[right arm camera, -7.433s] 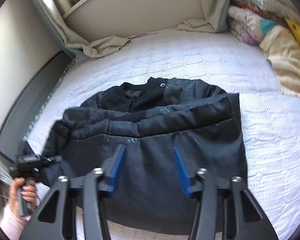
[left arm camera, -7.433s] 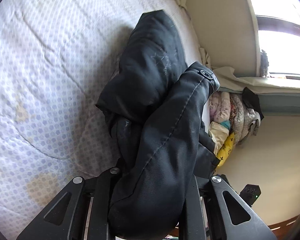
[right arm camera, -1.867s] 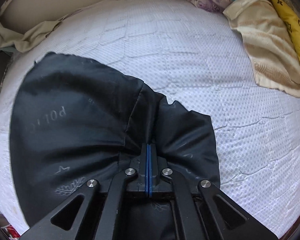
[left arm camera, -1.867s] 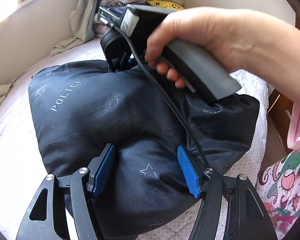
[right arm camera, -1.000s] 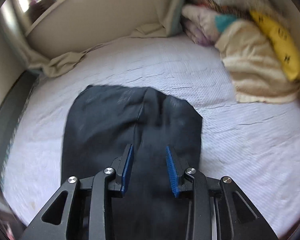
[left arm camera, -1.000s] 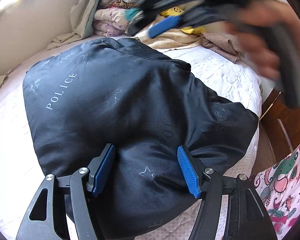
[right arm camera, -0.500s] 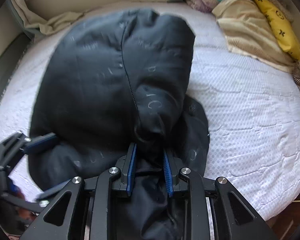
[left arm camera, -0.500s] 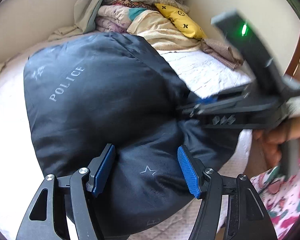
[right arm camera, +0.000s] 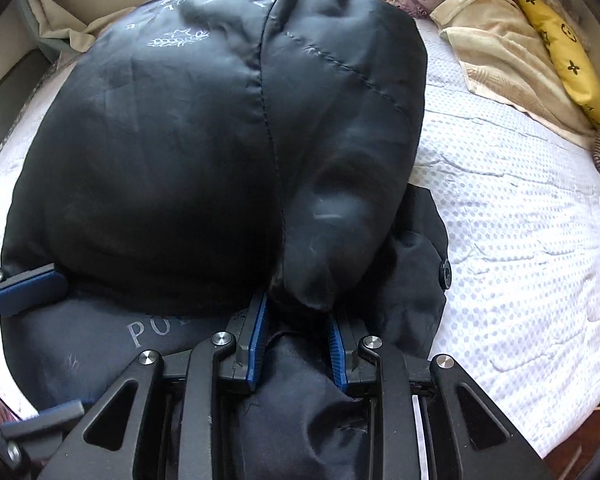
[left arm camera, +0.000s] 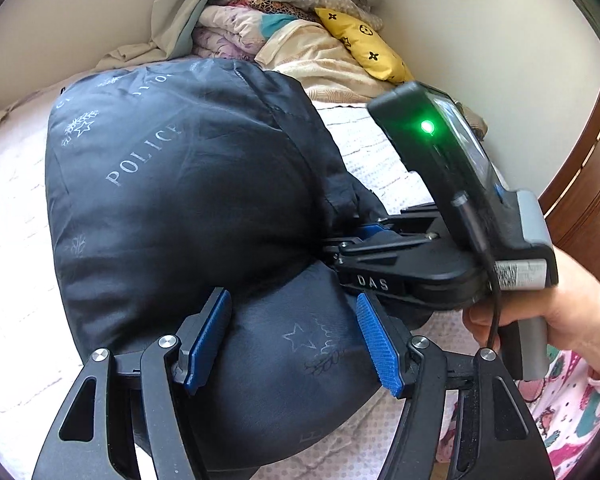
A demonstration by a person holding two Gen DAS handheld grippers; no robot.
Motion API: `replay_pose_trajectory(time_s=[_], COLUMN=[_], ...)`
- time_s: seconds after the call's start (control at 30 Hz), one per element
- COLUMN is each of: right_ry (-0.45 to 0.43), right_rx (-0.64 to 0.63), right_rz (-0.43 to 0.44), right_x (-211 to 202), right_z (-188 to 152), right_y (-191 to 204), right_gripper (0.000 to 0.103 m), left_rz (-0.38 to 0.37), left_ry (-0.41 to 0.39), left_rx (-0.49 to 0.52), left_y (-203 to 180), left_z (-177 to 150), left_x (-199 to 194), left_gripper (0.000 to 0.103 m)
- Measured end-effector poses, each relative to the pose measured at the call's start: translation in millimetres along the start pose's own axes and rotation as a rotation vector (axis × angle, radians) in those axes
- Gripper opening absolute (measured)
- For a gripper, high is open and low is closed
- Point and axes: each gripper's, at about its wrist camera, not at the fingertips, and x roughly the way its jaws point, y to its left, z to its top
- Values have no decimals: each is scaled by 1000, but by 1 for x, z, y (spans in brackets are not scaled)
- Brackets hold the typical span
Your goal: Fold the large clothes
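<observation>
A puffy black jacket (left arm camera: 188,208) with "POLICE" lettering lies folded in a thick bundle on the white bed. It fills the right wrist view (right arm camera: 180,140) too. My left gripper (left arm camera: 292,340) is open, its blue pads straddling the bundle's near lower layer. My right gripper (right arm camera: 296,332) is shut on a bunched fold of the jacket at its near edge; it shows from the side in the left wrist view (left arm camera: 364,240), held by a hand. The left gripper's pads show at the left edge of the right wrist view (right arm camera: 28,284).
White quilted mattress (right arm camera: 520,240) extends to the right. A pile of blankets with a yellow patterned pillow (left arm camera: 360,44) lies at the far right corner, also in the right wrist view (right arm camera: 560,40). Beige wall (left arm camera: 80,8) behind; wooden frame (left arm camera: 580,176) at right.
The right gripper came back down from above the bed and closed on the jacket's near edge fold. The left gripper stays open around the lower layer.
</observation>
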Motion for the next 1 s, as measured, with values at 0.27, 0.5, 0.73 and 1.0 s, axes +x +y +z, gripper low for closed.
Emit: replay_pose_trajectory(time_s=[0.27, 0.5, 0.73, 1.0], right_ry=[17, -12, -193, -162], right_rx=[23, 183, 313, 367], right_rz=[22, 172, 283, 347], right_x=[-2, -46, -103, -90], right_z=[10, 21, 29, 26], right_y=[-14, -44, -83, -94], right_gripper=[22, 58, 83, 83], left_rz=[18, 44, 51, 34], left_ry=[0, -17, -31, -54], left_rx=[6, 20, 12, -48], left_y=[-3, -3, -5, 5], left_z=[1, 0, 3, 11], left_x=[0, -8, -16, -29], left_gripper=[71, 77, 88, 94])
